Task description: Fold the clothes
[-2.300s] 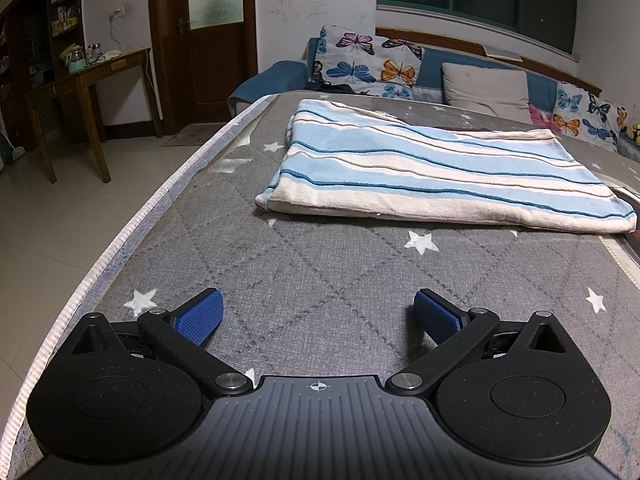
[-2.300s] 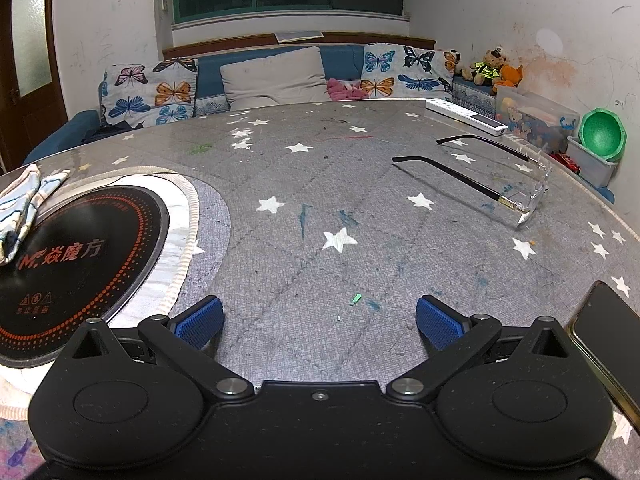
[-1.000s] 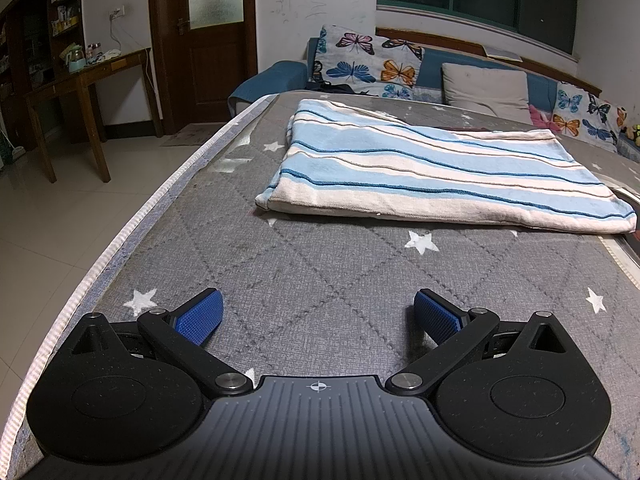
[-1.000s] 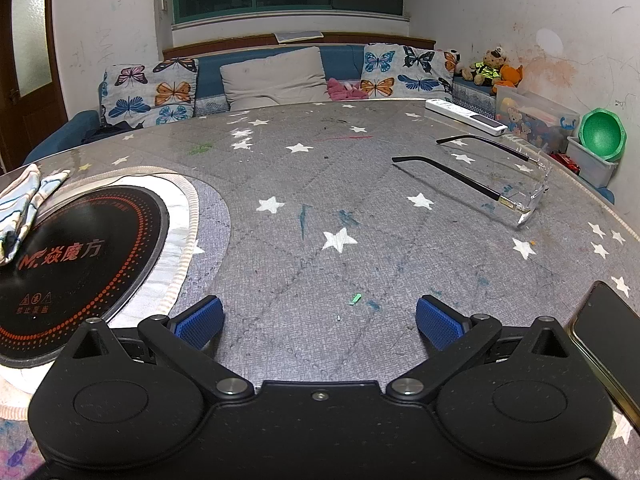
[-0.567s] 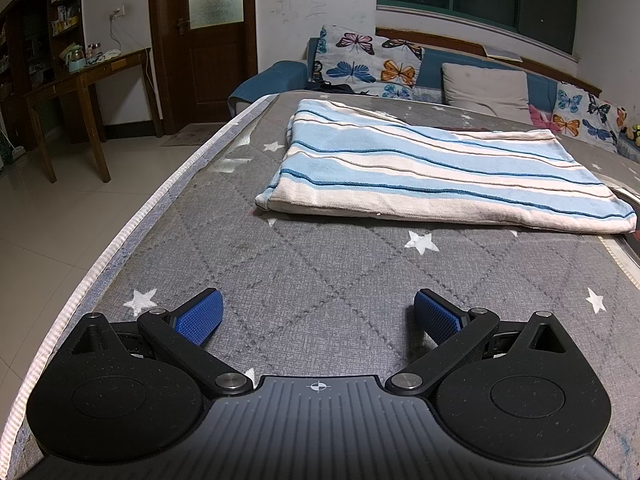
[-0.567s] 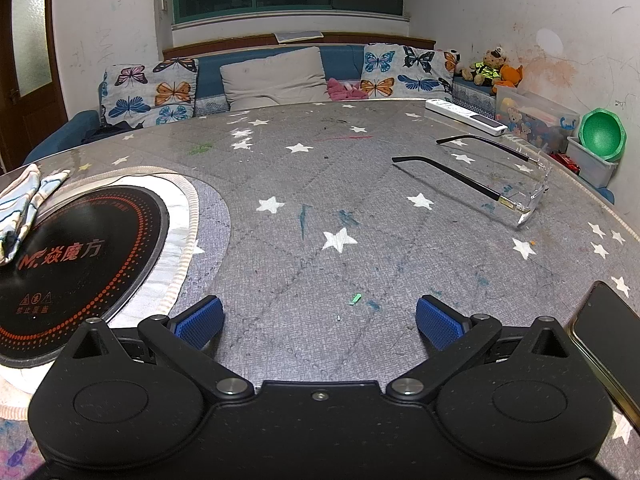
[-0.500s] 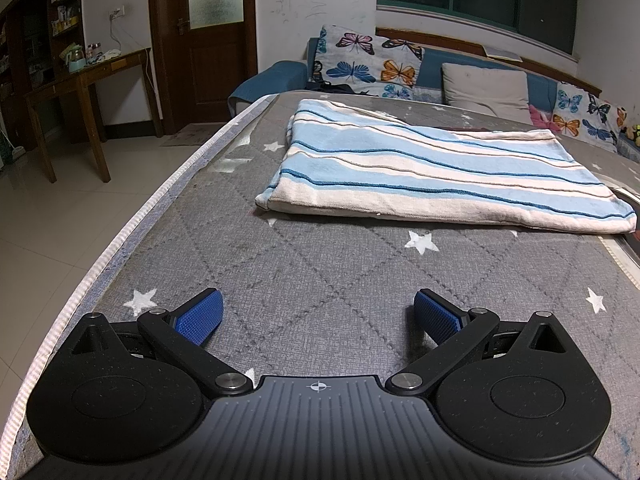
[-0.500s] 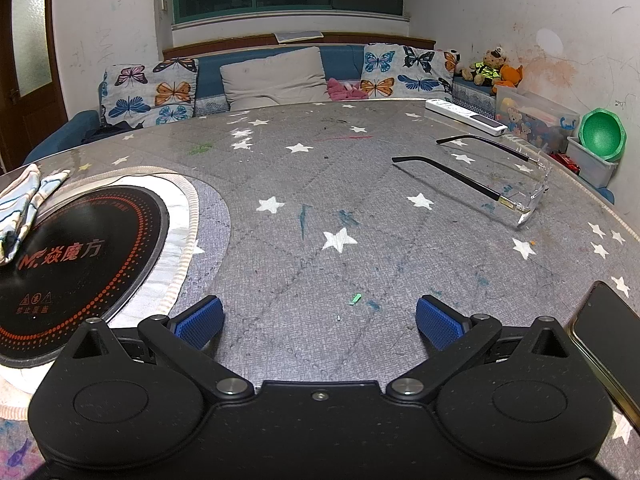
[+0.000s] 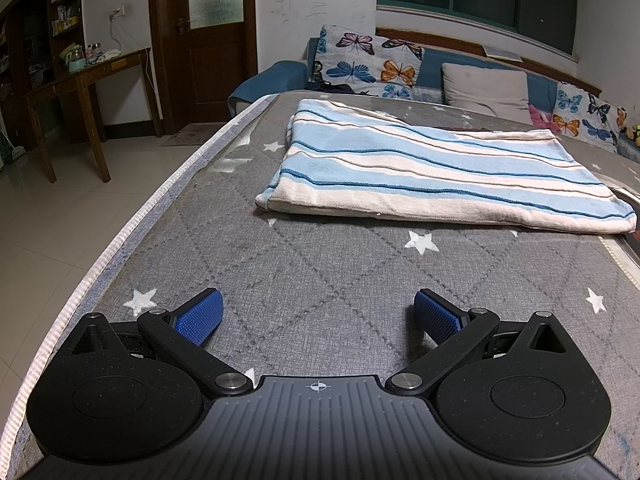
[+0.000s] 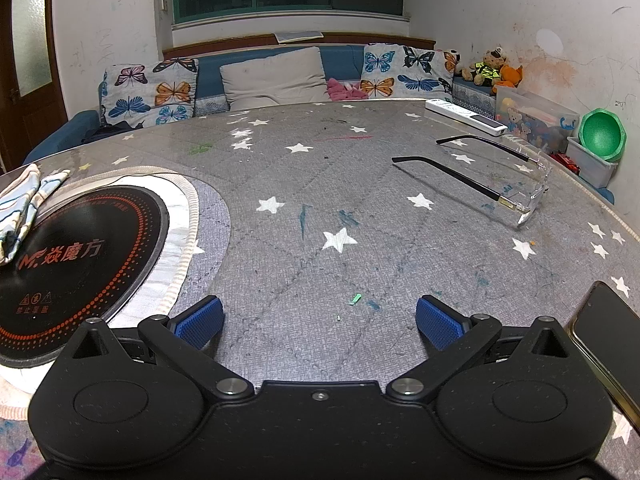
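While nothing has shifted over the last seconds, the left hand-held gripper and right hand-held gripper both rest spread wide and empty on the bench, the folded striped cloth lying untouched well ahead of the left one, suggesting a pause.

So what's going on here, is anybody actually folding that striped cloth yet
Not yet. The striped cloth lies folded flat on the grey star-patterned table, and nothing is touching it. The left gripper sits low over the table in front of the cloth, jaws wide open and empty. The right gripper is also open and empty, facing a different part of the table with a pair of glasses, a phone and a round black cooktop.
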A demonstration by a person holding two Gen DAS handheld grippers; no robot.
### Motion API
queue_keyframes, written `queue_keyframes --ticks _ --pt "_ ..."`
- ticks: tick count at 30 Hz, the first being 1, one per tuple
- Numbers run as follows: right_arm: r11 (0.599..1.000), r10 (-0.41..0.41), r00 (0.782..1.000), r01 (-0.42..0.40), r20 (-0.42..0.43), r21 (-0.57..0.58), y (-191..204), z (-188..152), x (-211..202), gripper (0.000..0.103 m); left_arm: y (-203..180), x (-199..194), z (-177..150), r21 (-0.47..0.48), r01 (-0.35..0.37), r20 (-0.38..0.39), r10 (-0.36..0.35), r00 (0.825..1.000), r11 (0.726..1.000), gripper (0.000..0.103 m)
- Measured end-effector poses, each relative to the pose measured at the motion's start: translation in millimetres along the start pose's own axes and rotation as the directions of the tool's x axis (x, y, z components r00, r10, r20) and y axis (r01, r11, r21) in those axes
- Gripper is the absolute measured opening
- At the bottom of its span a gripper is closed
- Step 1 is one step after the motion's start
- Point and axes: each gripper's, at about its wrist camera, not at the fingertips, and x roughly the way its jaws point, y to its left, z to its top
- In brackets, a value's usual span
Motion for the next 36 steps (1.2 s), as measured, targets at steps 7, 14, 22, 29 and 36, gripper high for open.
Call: queue_keyframes --ticks 7,14,22,29,36 --pt "1.0 0.0 1.0 0.0 0.0 0.0 0.3 0.0 -0.6 0.103 0.0 0.0 -0.1 0.0 0.0 0.0 0.0 1.0 1.0 0.103" --pt "1.0 0.0 1.0 0.0 0.0 0.0 0.5 0.0 -0.7 0.103 0.0 0.0 0.0 0.0 0.0 0.0 0.0 1.0 1.0 0.103" --pt "1.0 0.0 1.0 0.0 0.0 0.0 0.3 -0.1 -0.6 0.103 0.1 0.0 0.0 0.0 0.0 0.0 0.0 1.0 1.0 0.103" --pt "1.0 0.0 1.0 0.0 0.0 0.0 1.0 -0.2 -1.3 0.103 0.1 0.0 0.0 0.0 0.0 0.0 0.0 1.0 1.0 0.103" --pt "1.0 0.0 1.0 0.0 0.0 0.0 0.5 -0.1 -0.4 0.103 0.1 0.1 -0.1 0.0 0.0 0.0 0.0 1.0 1.0 0.103"
